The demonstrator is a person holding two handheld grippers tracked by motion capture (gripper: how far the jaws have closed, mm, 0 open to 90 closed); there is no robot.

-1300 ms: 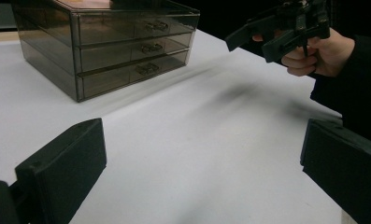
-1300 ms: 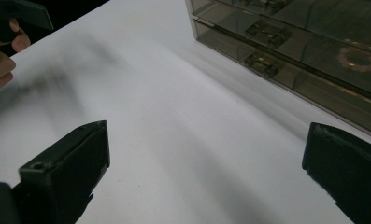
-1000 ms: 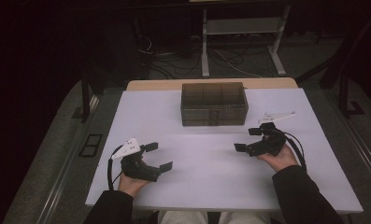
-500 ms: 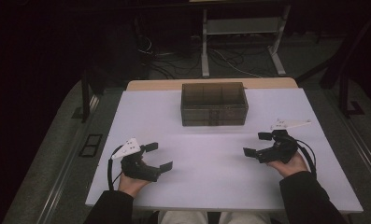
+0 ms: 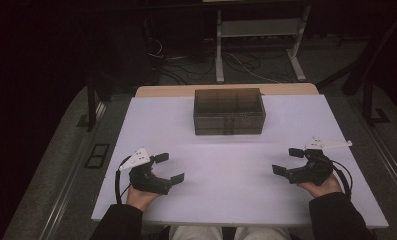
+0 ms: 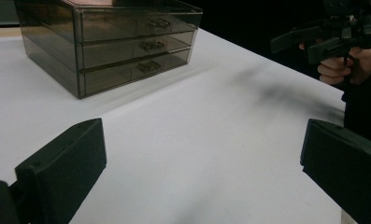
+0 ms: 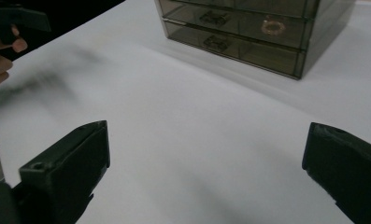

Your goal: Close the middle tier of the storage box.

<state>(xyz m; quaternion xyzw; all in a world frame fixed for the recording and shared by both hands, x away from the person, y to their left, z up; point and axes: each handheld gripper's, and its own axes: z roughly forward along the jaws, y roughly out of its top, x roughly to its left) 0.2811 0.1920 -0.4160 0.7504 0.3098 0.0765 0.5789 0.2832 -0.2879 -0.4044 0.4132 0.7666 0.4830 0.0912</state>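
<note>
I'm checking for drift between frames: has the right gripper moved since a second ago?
Yes. In the high view the right gripper has pulled back toward the person and outward to the right, farther from the drawer box, which stayed put.

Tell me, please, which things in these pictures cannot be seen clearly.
- Drawer unit: smoky walls hide most contents; the high view is too small.
- Round thing in a drawer, right gripper view: blurred by the tinted front.
- Top drawer, right gripper view: cut off by the upper edge.
- Floor behind the table, high view: too dark.
</note>
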